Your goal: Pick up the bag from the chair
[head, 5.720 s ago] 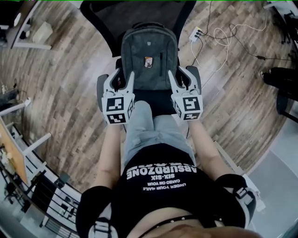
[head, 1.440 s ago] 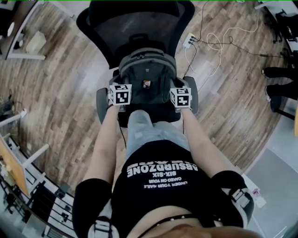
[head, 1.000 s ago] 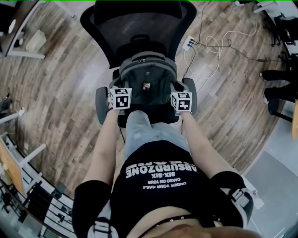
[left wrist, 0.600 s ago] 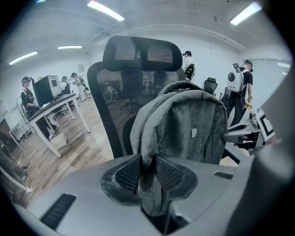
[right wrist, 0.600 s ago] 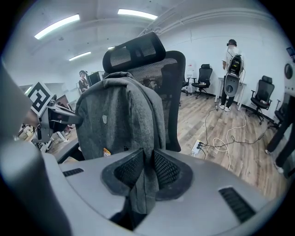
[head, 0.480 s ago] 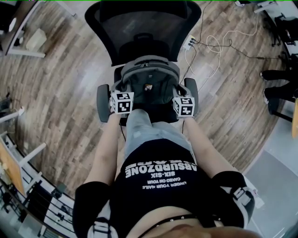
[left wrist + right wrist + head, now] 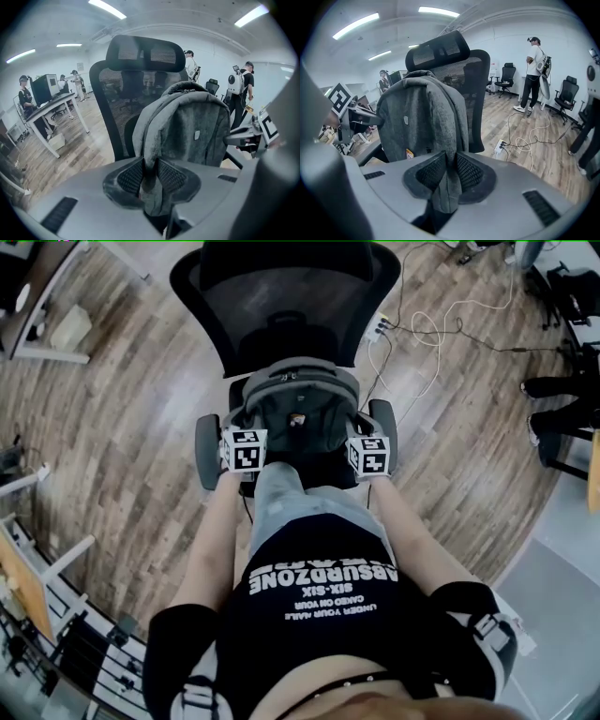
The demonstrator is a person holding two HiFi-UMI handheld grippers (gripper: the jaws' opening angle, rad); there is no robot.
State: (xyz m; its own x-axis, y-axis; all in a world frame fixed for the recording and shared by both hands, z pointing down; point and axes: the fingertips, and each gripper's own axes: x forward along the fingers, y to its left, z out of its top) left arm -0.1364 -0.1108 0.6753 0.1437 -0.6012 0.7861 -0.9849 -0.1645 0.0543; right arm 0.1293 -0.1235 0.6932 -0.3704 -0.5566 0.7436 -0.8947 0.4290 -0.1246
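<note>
A grey backpack (image 7: 298,409) stands upright on the black office chair (image 7: 281,296), in front of its mesh backrest. My left gripper (image 7: 242,432) is at the bag's left side and my right gripper (image 7: 361,439) at its right side. In the left gripper view the jaws are shut on a fold of the bag's grey fabric (image 7: 149,180). In the right gripper view the jaws pinch the bag's right edge (image 7: 446,180) the same way. The bag (image 7: 187,126) fills the middle of both gripper views, with a small label (image 7: 409,153) on its front.
The chair's armrests (image 7: 206,442) flank the bag. A power strip with white cables (image 7: 441,320) lies on the wood floor at the right. Desks (image 7: 51,105) and other people (image 7: 534,70) stand further off. My leg (image 7: 281,493) is against the seat's front.
Over the last seconds both grippers closed in from the seat's front onto the bag's sides. The bag has shifted slightly toward me since one second ago.
</note>
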